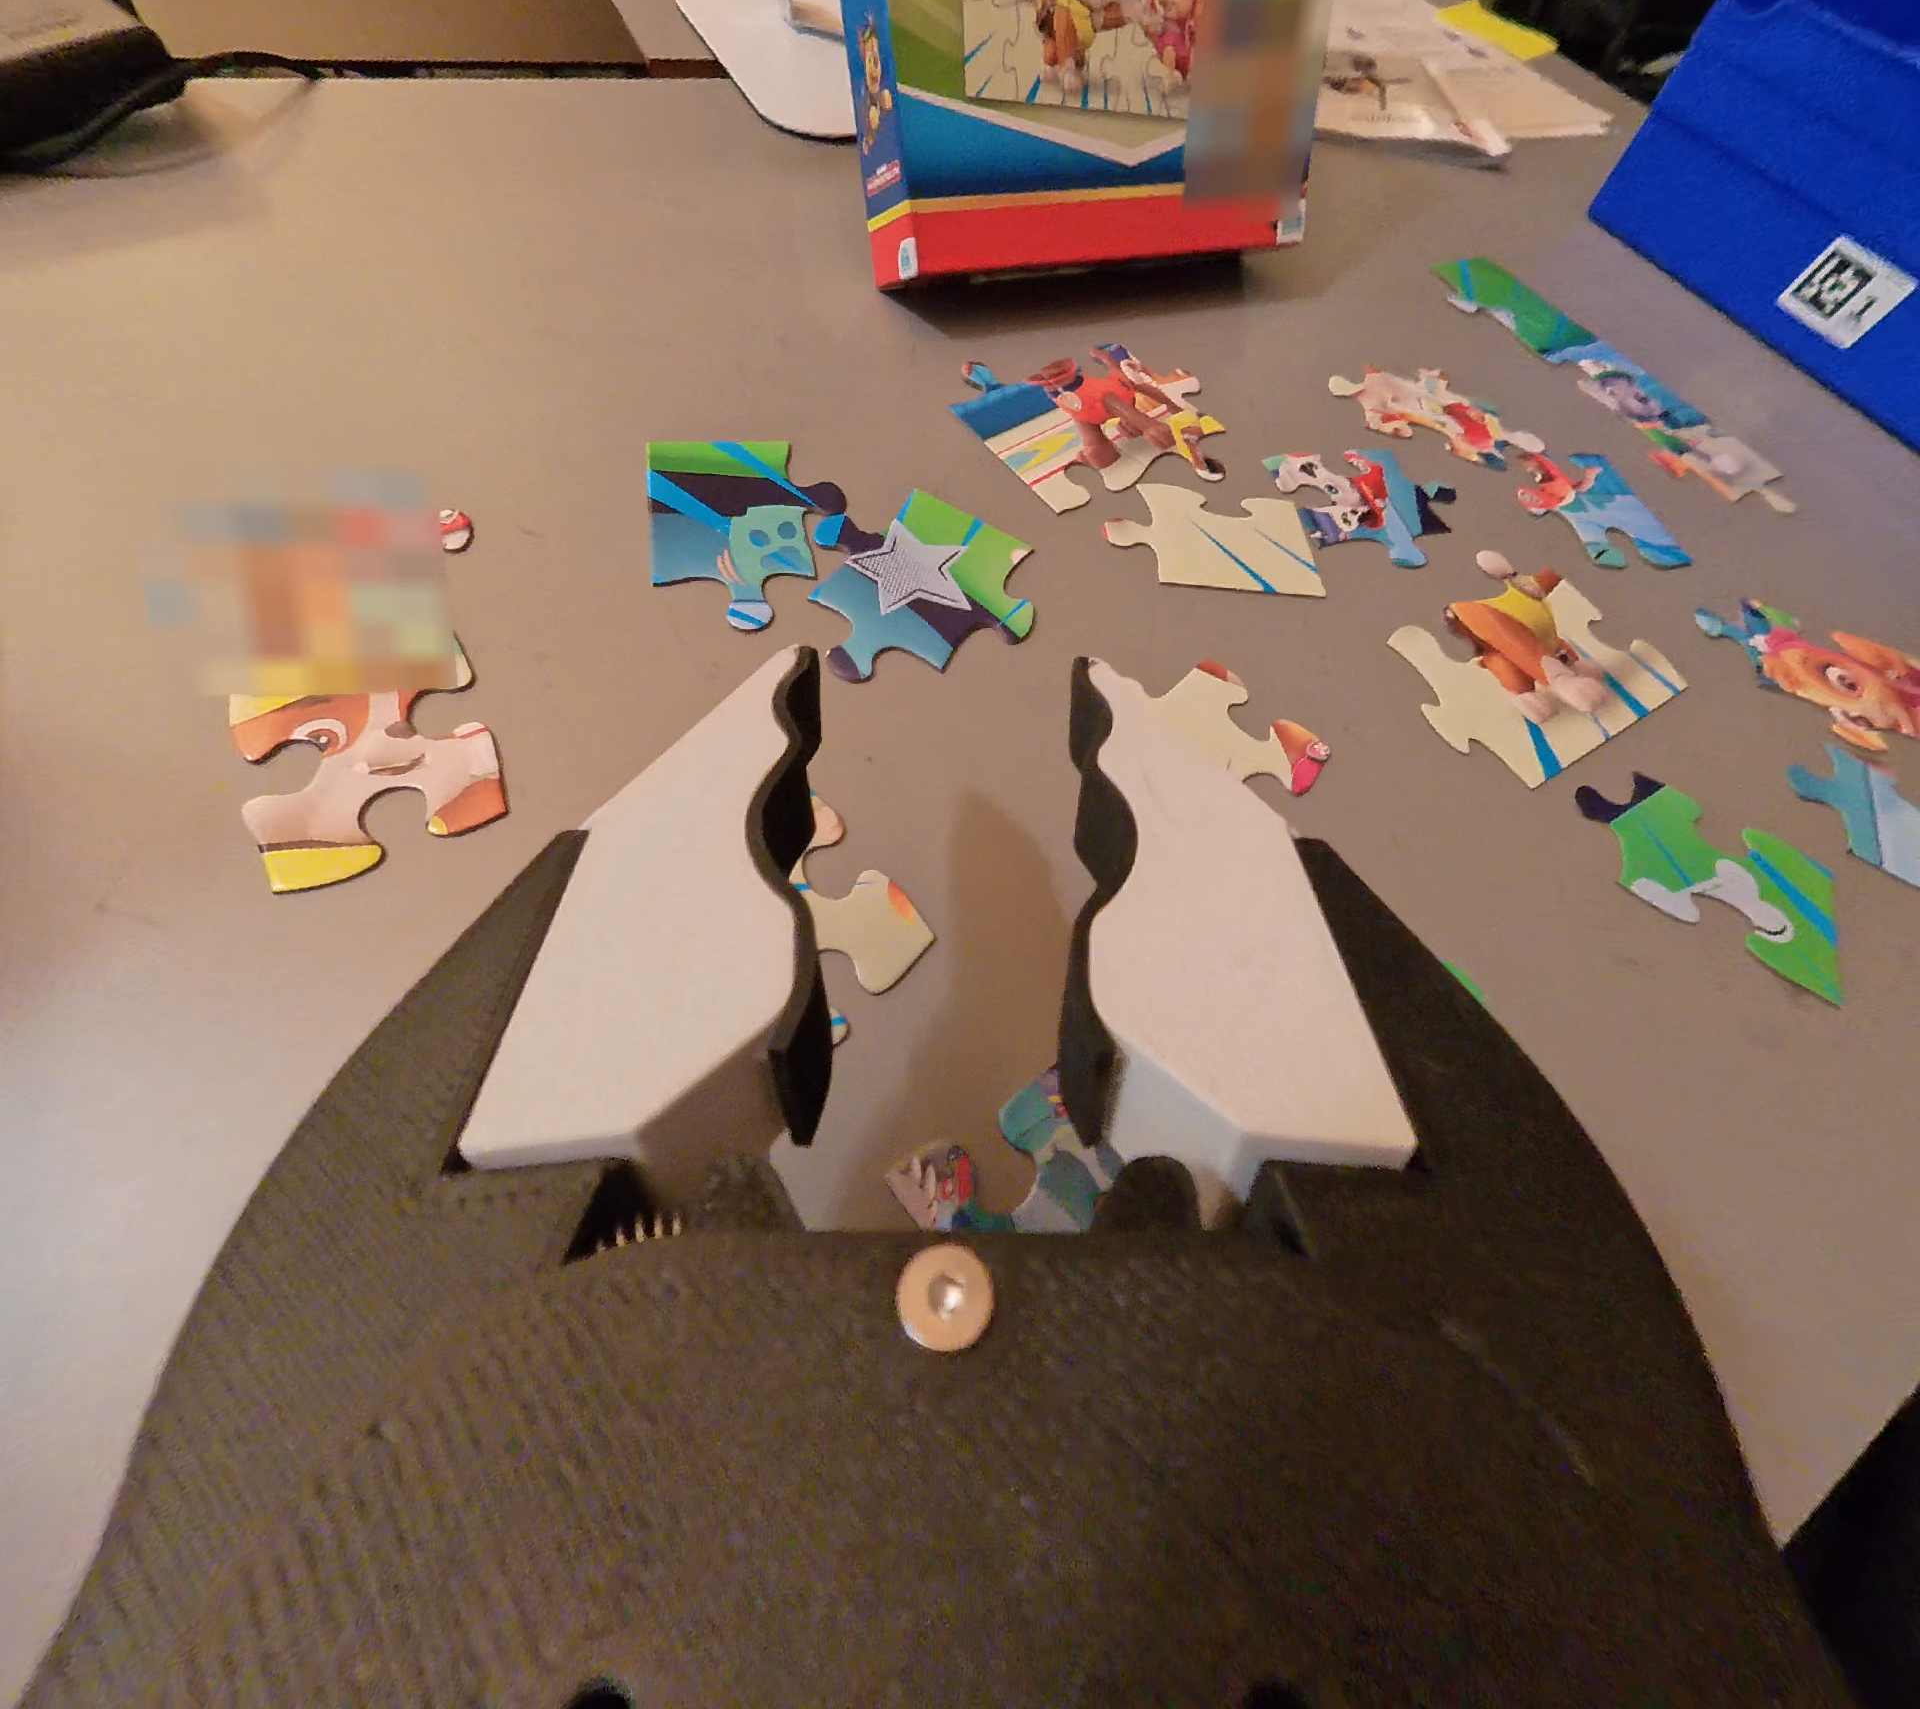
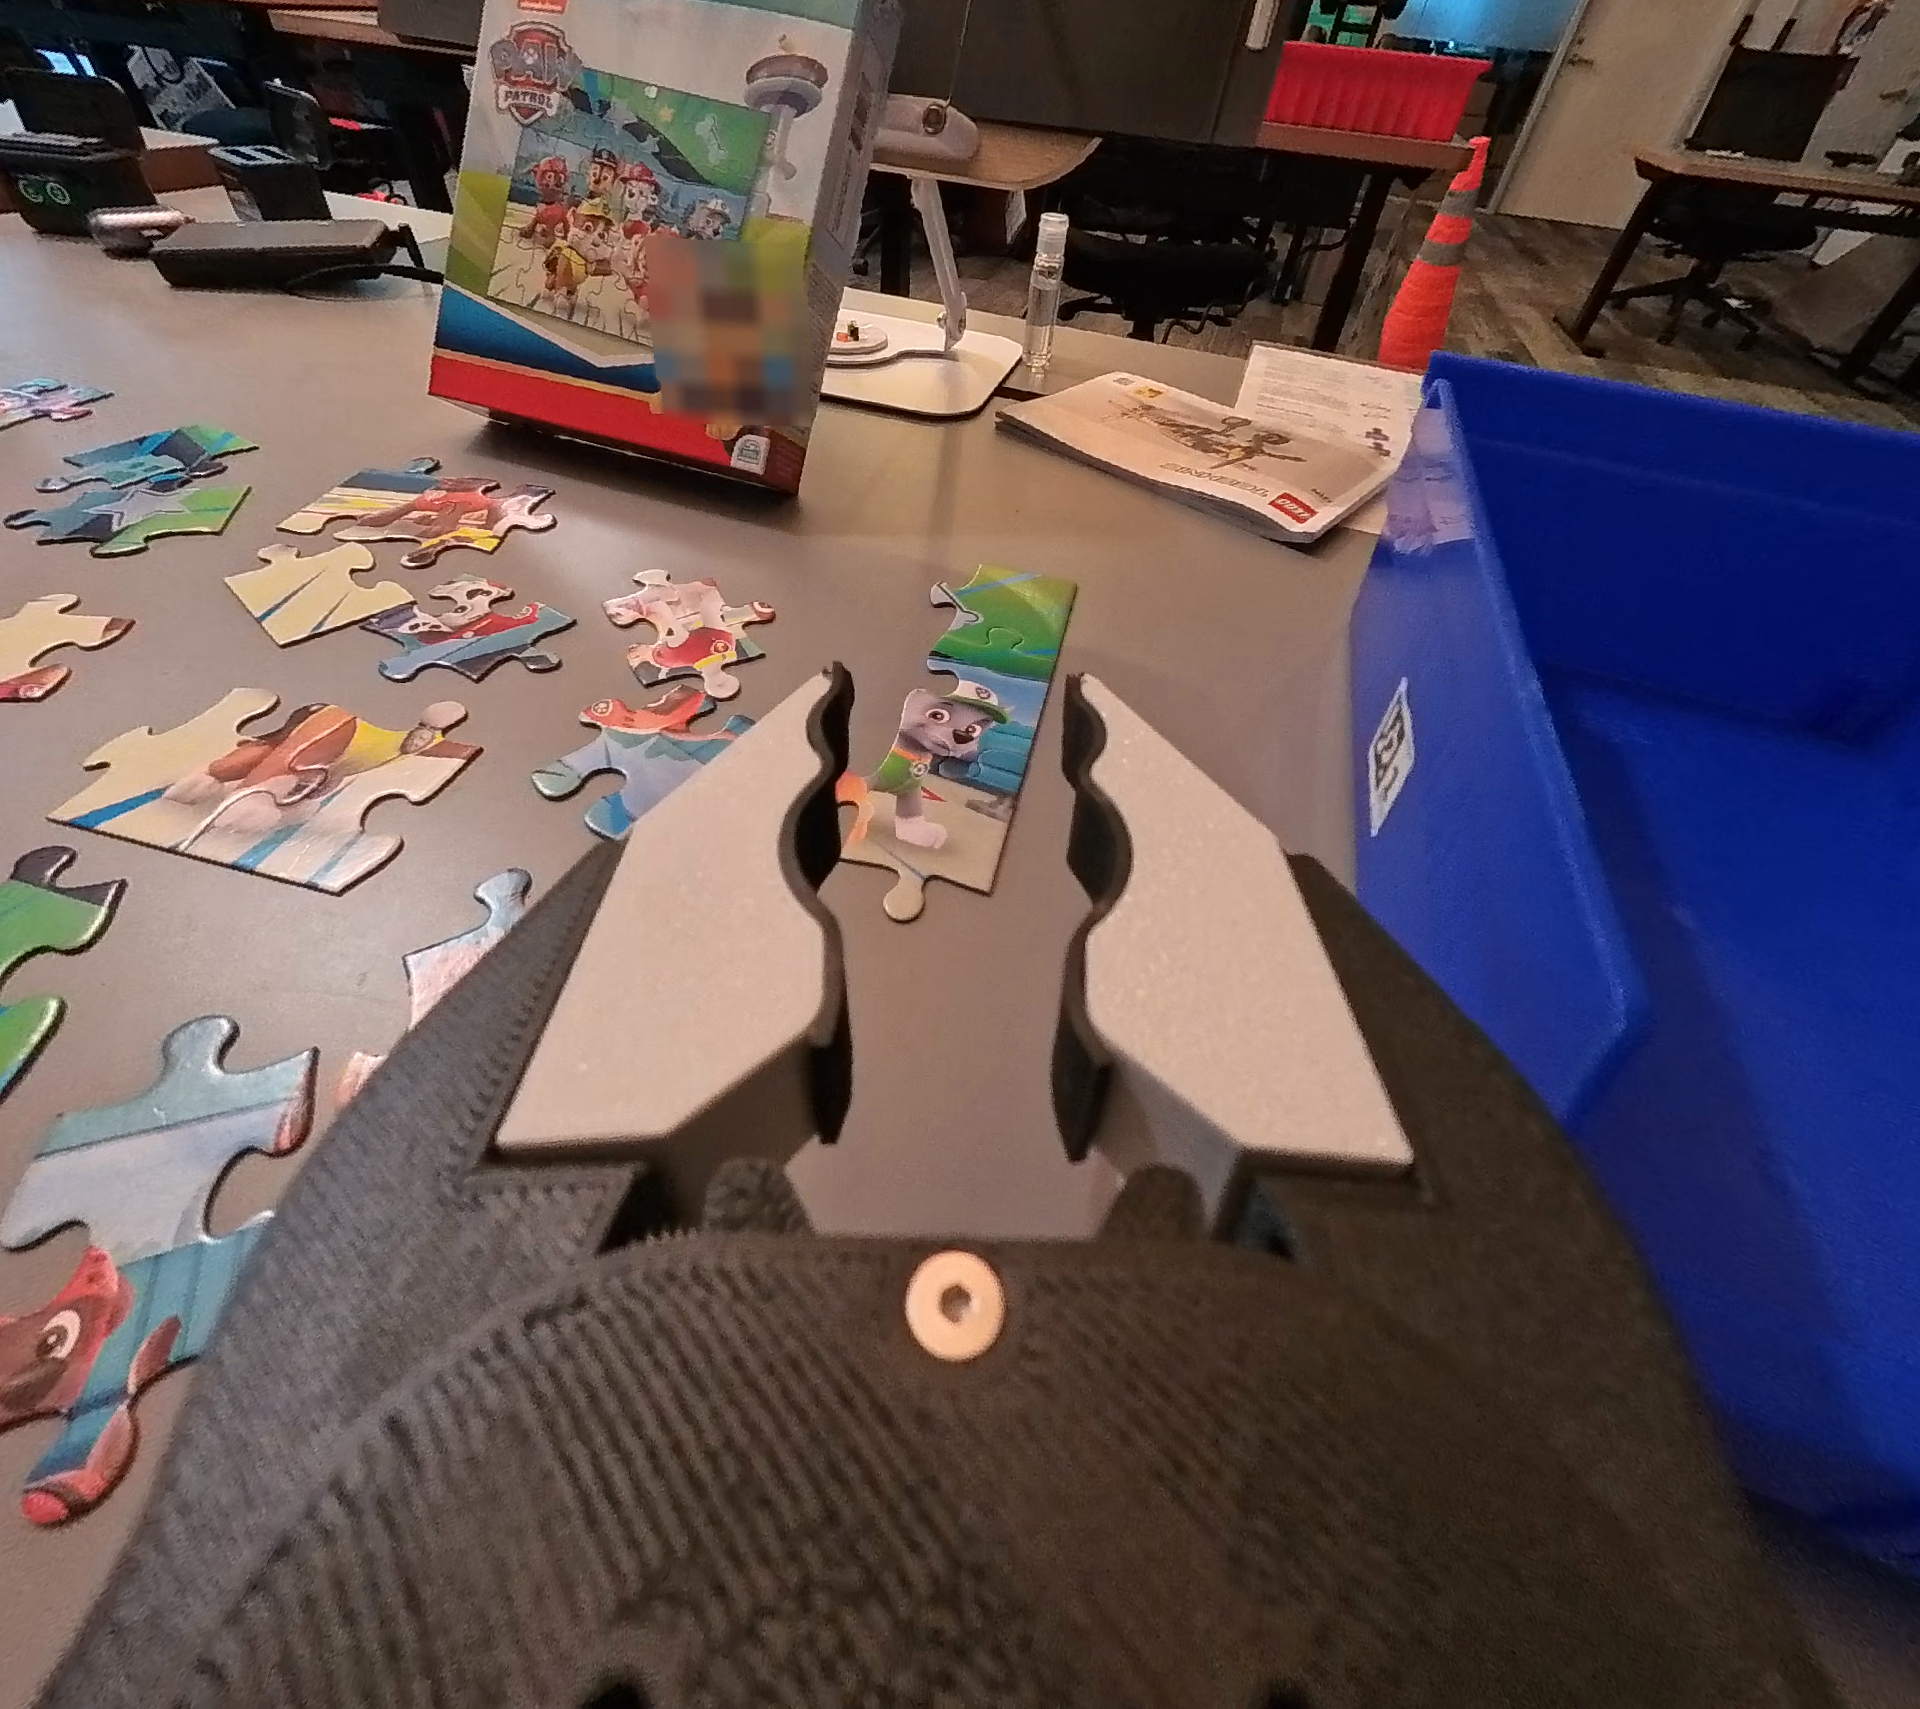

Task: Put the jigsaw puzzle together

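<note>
Nearest, left claw (image 1: 943, 667) spread wide and gripping nothing, poised above the grey counter (image 1: 468, 329) with one cream piece (image 1: 868, 932) lying flat below its left finger and part of another showing under its base. Likewise right claw (image 2: 956, 683) released and bare, held over the near end of a joined strip (image 2: 997, 724) that lies on the counter just beside the blue bin (image 2: 1662, 724). Put together so far, judging by how things lie: that one strip of about three or four pieces, a yellow-dog block (image 1: 1527, 693) seemingly of two, and a red-dog block (image 1: 1091, 433) that looks the same. Just past the left claw, a star piece (image 1: 914, 579) touching a blue-green piece (image 1: 717, 516), whether locked or only beside each other not clear. Everything else loose, single and face up, spread well apart across the counter; roughly twenty pieces in sight, an exact count not possible with some hidden under the claws. Farther back, one puzzle box (image 2: 665, 205) standing upright, one booklet (image 2: 1195, 454), one white stand (image 2: 935, 371), one small clear vial (image 2: 1044, 288). Two claws in all, one bin, nothing visible inside it.
</note>
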The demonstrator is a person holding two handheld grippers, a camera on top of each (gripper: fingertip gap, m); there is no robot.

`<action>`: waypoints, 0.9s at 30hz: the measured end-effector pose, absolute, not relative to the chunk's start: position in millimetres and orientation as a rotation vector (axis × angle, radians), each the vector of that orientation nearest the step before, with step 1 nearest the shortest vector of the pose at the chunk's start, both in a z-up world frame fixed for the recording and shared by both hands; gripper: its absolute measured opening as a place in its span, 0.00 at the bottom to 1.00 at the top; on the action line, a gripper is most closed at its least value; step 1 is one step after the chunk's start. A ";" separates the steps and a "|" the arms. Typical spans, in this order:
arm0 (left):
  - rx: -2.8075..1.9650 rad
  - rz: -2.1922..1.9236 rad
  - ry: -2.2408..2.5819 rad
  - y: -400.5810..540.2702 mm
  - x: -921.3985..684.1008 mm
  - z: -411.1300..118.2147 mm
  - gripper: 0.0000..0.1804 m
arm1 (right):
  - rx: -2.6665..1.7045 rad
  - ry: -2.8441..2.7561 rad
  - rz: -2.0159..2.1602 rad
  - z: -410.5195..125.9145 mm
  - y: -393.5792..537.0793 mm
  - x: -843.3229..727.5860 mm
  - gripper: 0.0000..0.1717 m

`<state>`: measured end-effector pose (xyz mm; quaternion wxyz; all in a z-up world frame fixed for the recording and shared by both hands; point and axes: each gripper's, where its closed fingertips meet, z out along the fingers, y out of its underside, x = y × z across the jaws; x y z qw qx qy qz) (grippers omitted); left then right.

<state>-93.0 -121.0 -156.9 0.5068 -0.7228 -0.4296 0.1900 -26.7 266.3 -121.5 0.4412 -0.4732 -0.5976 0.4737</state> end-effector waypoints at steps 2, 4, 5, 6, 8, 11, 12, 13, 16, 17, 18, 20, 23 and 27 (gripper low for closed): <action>-1.713 0.430 -1.039 -121.2 -92.0 -154.9 0.26 | -1.172 -1.484 1.172 -121.5 266.0 -26.7 0.23; -1.707 0.421 -1.044 -123.5 -90.5 -153.3 0.26 | -1.170 -1.484 1.169 -121.5 266.0 -26.6 0.23; -1.705 0.428 -1.047 -125.7 -90.0 -151.6 0.26 | -1.170 -1.483 1.167 -121.5 266.0 -26.6 0.23; -1.702 0.438 -1.049 -128.4 -89.4 -149.3 0.26 | -1.170 -1.483 1.166 -121.5 266.1 -26.7 0.23; -1.688 0.460 -1.050 -134.0 -87.8 -144.3 0.26 | -1.170 -1.483 1.165 -121.5 266.1 -26.7 0.23; -1.658 0.474 -1.055 -142.0 -84.0 -142.2 0.26 | -1.165 -1.477 1.163 -120.7 266.3 -26.1 0.23; -1.645 0.473 -1.055 -143.9 -82.1 -142.6 0.26 | -1.164 -1.475 1.163 -120.5 266.4 -26.0 0.23; -1.634 0.471 -1.055 -145.5 -80.3 -143.4 0.26 | -1.163 -1.472 1.162 -120.2 266.5 -25.8 0.23; -1.611 0.447 -1.065 -150.0 -75.3 -145.9 0.26 | -1.167 -1.471 1.163 -120.3 267.1 -26.1 0.23; -1.605 0.442 -1.067 -151.7 -74.4 -145.9 0.26 | -1.173 -1.471 1.163 -120.7 267.6 -26.6 0.23; -1.604 0.442 -1.071 -154.0 -74.2 -146.1 0.26 | -1.179 -1.472 1.166 -121.1 268.1 -27.5 0.23; -1.607 0.454 -1.080 -159.7 -74.9 -145.9 0.26 | -1.196 -1.478 1.170 -122.6 268.9 -29.7 0.23; -1.587 0.468 -1.095 -168.8 -74.7 -146.0 0.26 | -1.207 -1.482 1.170 -123.7 269.4 -30.4 0.24; -1.513 0.372 -1.102 -174.7 -64.4 -137.8 0.27 | -1.206 -1.482 1.158 -124.2 269.7 -30.7 0.24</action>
